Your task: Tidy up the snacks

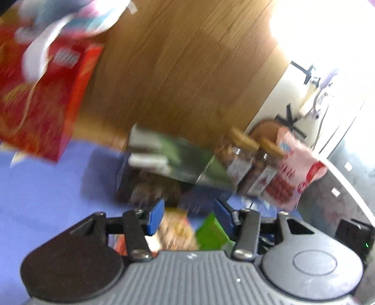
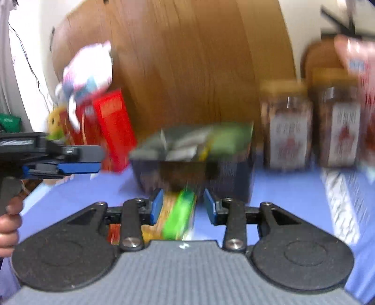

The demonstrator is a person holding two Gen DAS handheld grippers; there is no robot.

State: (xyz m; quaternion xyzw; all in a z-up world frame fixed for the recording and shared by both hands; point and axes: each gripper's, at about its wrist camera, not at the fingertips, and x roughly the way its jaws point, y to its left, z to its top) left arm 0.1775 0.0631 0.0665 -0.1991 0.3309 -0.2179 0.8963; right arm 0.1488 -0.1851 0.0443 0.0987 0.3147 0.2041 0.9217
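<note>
Both views are motion-blurred. A dark basket (image 2: 234, 173) holding green and grey snack packets (image 2: 211, 138) stands mid-table; it also shows in the left wrist view (image 1: 131, 185). A green and yellow snack pack (image 2: 180, 213) lies on the blue cloth between the open jaws of my right gripper (image 2: 182, 205), untouched by the pads. The same pack (image 1: 187, 230) lies below my open left gripper (image 1: 188, 214). The left gripper also shows at the left of the right wrist view (image 2: 77, 167).
A red box (image 1: 44, 98) with a white and pink bag (image 1: 75, 18) on top stands at the left. Two cork-lidded jars (image 2: 290, 126) and a pink bag (image 1: 295, 169) stand at the right. A wooden board (image 2: 187, 65) backs the table.
</note>
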